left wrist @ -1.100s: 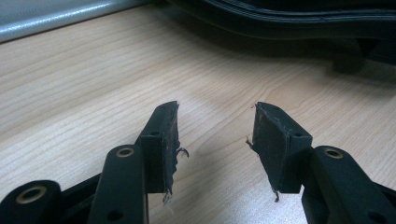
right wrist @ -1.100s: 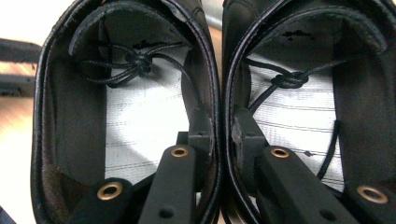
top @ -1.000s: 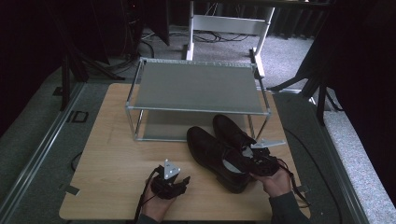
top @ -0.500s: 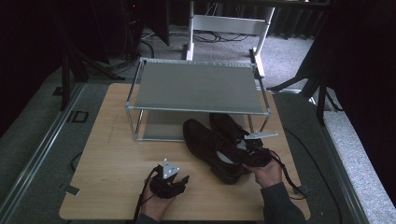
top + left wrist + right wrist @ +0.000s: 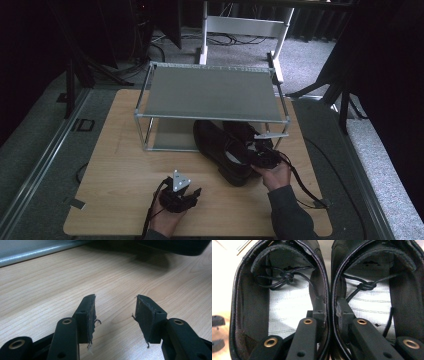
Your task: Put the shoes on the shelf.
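A pair of black leather lace-up shoes stands on the wooden table (image 5: 115, 165), toes tucked under a metal rack (image 5: 210, 92). In the high view the left shoe (image 5: 220, 147) and right shoe (image 5: 246, 133) lie side by side. My right gripper (image 5: 261, 154) is at their heels. In the right gripper view it (image 5: 330, 303) is shut on the two inner walls pressed together, one finger inside the left shoe (image 5: 282, 307) and one inside the right shoe (image 5: 372, 305). My left gripper (image 5: 194, 193) rests low near the table's front, open (image 5: 115, 312) with nothing between its pads.
The rack has a grey top shelf and a lower shelf (image 5: 170, 134) at table level. Its edge (image 5: 25, 250) and a dark shoe (image 5: 175, 245) lie ahead of the left gripper. A cable (image 5: 305, 185) trails from the right gripper. A white frame (image 5: 245, 25) stands behind the table.
My right gripper has pushed the pair of shoes forward and a little left, so their toes now sit under the rack. The left gripper has stayed put.
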### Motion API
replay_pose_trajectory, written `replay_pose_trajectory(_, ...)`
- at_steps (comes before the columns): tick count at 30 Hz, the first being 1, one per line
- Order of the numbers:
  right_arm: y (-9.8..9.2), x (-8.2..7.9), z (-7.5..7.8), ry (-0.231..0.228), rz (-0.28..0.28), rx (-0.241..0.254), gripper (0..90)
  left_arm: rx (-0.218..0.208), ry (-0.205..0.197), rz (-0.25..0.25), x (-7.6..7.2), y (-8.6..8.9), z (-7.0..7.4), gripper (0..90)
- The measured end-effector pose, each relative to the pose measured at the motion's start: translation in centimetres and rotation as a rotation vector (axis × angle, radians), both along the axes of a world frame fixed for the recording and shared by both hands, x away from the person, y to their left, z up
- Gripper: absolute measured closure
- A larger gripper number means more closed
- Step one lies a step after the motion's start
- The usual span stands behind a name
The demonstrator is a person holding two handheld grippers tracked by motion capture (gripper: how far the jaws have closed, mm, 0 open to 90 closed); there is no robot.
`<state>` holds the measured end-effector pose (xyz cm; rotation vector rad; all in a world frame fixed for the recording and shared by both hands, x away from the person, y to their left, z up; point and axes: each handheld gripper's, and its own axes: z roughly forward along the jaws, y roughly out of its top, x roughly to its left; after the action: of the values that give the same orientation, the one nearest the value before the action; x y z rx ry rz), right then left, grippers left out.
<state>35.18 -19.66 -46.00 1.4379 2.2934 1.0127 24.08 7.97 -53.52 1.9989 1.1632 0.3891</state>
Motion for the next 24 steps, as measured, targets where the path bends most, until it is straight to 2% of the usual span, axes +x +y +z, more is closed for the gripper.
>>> replay_pose_trajectory(13, 1.8, 1.7, -0.5, -0.035, -0.076, 0.021, 80.7, -0.001, -0.003, 0.004, 0.0, 0.1, 0.1, 51.1)
replay_pose_trajectory(16, 2.1, 1.9, -0.8, -0.045, -0.092, 0.009, 80.6, 0.0, -0.006, 0.004, 0.2, 0.1, 0.2, 51.2)
replay_pose_trajectory(19, 2.4, 2.3, -1.1, -0.052, -0.114, 0.002, 80.6, 0.007, -0.009, 0.004, 0.6, -0.1, 0.3, 51.3)
replay_pose_trajectory(24, 2.9, 2.7, -1.5, -0.058, -0.137, 0.009, 80.7, 0.014, -0.028, 0.012, 2.1, -0.4, 0.8, 52.3)
